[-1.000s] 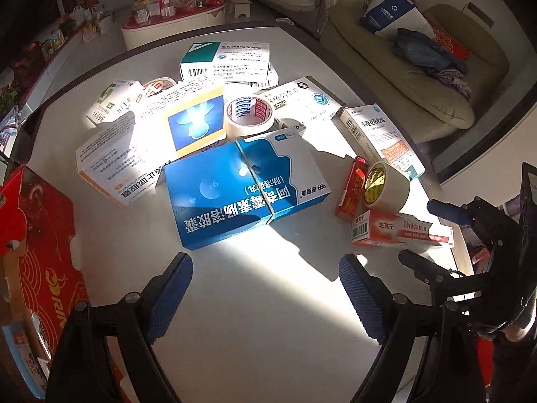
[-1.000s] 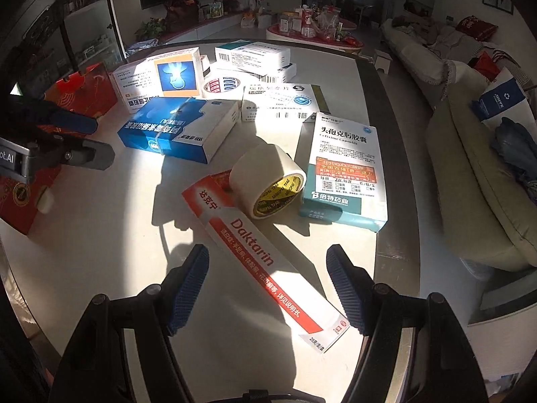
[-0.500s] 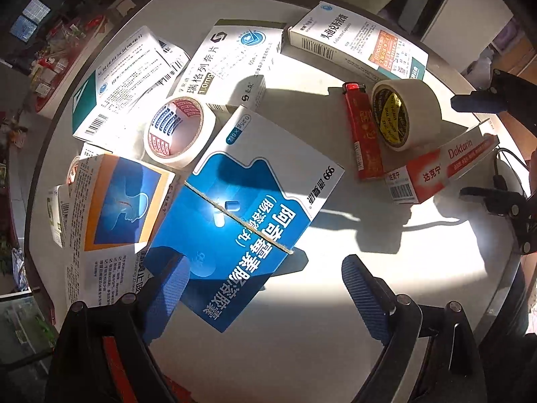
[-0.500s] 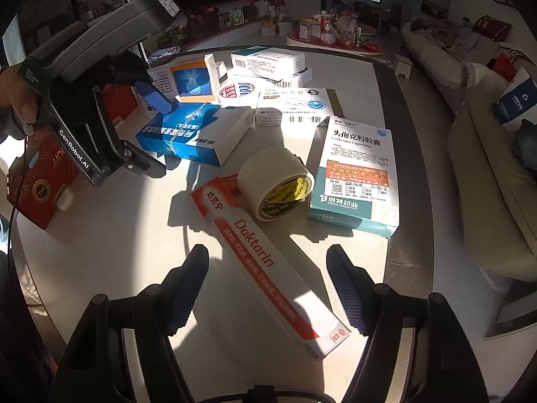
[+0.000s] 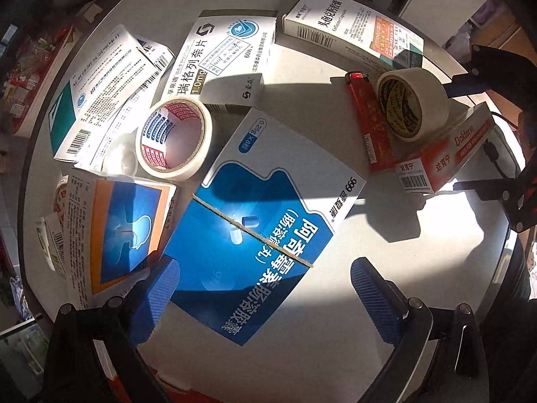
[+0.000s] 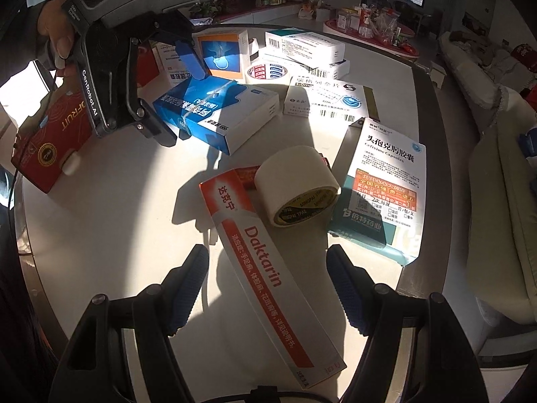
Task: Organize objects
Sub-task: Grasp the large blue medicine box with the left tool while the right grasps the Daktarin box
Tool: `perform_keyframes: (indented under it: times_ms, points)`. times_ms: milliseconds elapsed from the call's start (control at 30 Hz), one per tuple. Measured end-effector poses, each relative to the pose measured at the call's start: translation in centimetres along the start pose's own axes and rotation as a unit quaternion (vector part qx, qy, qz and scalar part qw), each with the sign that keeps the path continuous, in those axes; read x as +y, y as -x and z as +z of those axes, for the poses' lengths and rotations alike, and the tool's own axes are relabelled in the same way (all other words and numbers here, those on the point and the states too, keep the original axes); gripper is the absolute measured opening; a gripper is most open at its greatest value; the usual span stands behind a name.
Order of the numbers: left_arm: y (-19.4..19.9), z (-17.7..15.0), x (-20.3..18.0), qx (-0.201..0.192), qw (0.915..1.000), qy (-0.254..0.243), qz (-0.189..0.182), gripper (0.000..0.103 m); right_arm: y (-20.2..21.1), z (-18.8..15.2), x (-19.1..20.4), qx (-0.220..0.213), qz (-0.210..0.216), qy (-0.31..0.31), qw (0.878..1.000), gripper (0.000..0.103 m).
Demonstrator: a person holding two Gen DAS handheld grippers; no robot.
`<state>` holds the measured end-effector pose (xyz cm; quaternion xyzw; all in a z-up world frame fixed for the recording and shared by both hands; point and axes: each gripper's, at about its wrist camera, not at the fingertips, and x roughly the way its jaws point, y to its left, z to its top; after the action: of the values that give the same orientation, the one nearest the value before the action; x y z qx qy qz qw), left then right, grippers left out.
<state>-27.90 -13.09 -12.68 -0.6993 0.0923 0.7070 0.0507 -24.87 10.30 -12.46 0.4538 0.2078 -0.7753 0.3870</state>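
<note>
Blue-and-white medicine box (image 5: 268, 235) lies mid-table, its near end between the left gripper (image 5: 265, 288), whose jaws are opening without touching it; right gripper (image 6: 268, 282) hangs spread over the Daktarin carton (image 6: 268, 268), gripping nothing

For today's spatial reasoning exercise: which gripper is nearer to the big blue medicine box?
Left. The left gripper hangs directly over the blue medicine box, fingers opening astride it. The right gripper is over the Daktarin box.

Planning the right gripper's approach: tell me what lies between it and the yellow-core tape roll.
In the right wrist view, the Daktarin box runs from between the right gripper fingers up to the tape roll, which leans on its far end.
</note>
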Motion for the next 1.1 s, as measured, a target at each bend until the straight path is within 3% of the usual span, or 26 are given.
perform_keyframes:
  times_ms: [167,300,400,433,533,733,767,833,867,900,967,1100]
  points:
    - [0.8,0.2,1.2,-0.019,0.9996,0.001,-0.019,0.103,0.3,-0.2,0.2,-0.005,-0.006,-0.005,1.000,0.072]
    - [-0.8,1.0,1.2,0.010,0.9994,-0.032,0.007,0.103,0.2,-0.5,0.0,-0.003,-0.007,-0.013,1.000,0.072]
    - [-2.3,1.1,0.6,0.043,0.9973,-0.059,0.013,0.103,0.2,-0.6,-0.1,-0.003,-0.006,-0.012,1.000,0.072]
    - [-2.2,1.1,0.5,0.036,0.9980,-0.052,0.000,0.103,0.1,-0.6,0.0,-0.002,-0.005,-0.011,1.000,0.072]
    - [-2.4,0.6,-0.1,0.054,0.9982,-0.025,0.008,0.103,0.0,-0.5,0.1,0.001,-0.005,-0.003,1.000,0.072]
    - [-1.8,-2.0,-2.6,0.027,0.9972,0.069,-0.007,0.103,-0.7,0.1,0.8,0.009,-0.004,0.014,1.000,0.071]
    - [-1.8,-2.4,-2.8,0.022,0.9954,0.092,-0.016,0.103,-0.8,0.1,0.9,0.013,-0.007,0.016,1.000,0.069]
    - [-1.4,-3.3,-3.2,-0.002,0.9923,0.122,-0.022,0.100,-1.2,0.2,1.1,0.021,-0.009,0.017,1.000,0.052]
    - [-1.1,-3.8,-3.2,-0.017,0.9901,0.138,-0.021,0.098,-1.1,0.2,1.2,0.020,-0.007,0.015,1.000,0.043]
    - [-0.8,-4.3,-3.2,-0.034,0.9862,0.161,-0.018,0.092,-0.9,0.2,1.3,0.018,-0.004,0.010,1.000,0.026]
    - [-0.1,-5.4,-2.8,-0.058,0.9751,0.213,-0.025,0.084,-0.6,0.0,1.8,0.023,-0.002,0.001,1.000,0.024]
    - [0.4,-7.2,-3.3,-0.103,0.9588,0.263,-0.033,0.083,0.1,-1.1,2.9,0.011,-0.008,-0.042,0.999,0.024]
